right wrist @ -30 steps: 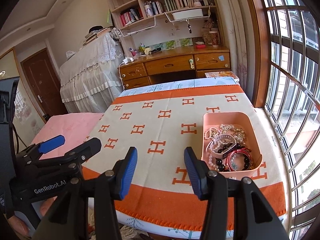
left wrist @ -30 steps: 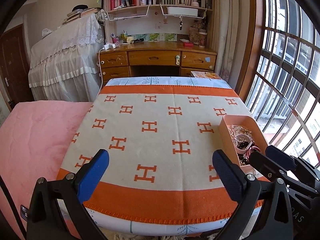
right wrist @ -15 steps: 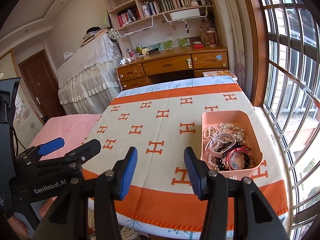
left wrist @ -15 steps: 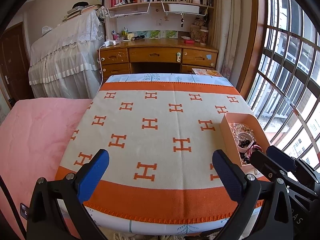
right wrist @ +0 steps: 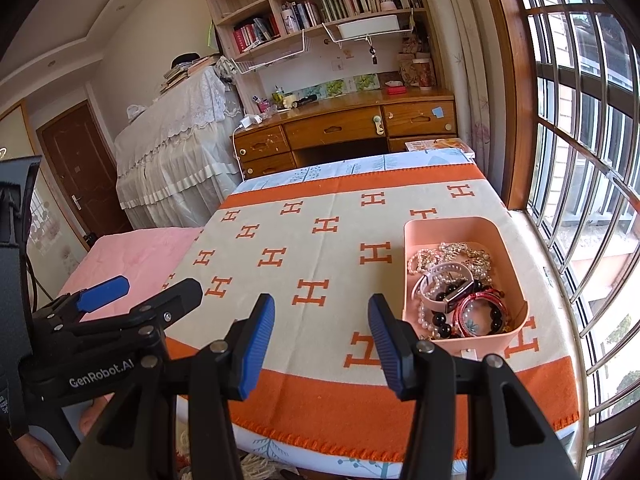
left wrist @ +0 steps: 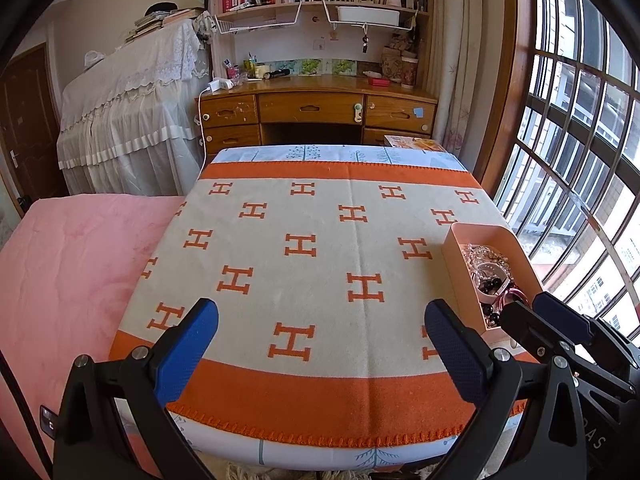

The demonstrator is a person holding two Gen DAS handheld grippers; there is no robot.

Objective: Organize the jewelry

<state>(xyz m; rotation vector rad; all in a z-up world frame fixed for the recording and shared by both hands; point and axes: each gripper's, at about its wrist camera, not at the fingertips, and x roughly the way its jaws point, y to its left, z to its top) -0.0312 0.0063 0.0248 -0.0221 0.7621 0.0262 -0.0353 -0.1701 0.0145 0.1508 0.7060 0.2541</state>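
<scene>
Two grippers in view, each seen from its own camera and partly from the other's. Left gripper (left wrist: pixel 320 344): jaws spread wide, nothing between the blue pads, only cloth behind. Right gripper (right wrist: pixel 322 336): jaws parted about halfway, also empty, hovering above the near orange border.

Hidden or unclear: in the left wrist view the right gripper's black frame covers the near corner of the pink tray (left wrist: pixel 456 264) at about 4 o'clock, so only the far part of its contents shows. The jewelry (right wrist: pixel 460 292) is a tangled heap; individual strands cannot be counted. A fingertip shows under the left gripper's body at 8 o'clock of the right wrist view; the rest of the hand is cut off.

Counts, right wrist view: one tray, sitting at 3 o'clock just right of the right gripper; inside it one white-strapped watch (right wrist: pixel 444 280), one red bangle (right wrist: pixel 480 312), at least one string of black beads, and several pearl and pale metallic pieces.

Surface: cream blanket (left wrist: pixel 320 248) with orange H marks and orange borders, laid over a light-blue printed sheet. Pink bedding (left wrist: pixel 72 264) adjoins at 9 o'clock.

Room: wooden desk (left wrist: pixel 312 108) with drawers at 12 o'clock, bookshelves above, lace-draped furniture at 10 o'clock, barred window at 3 o'clock.
</scene>
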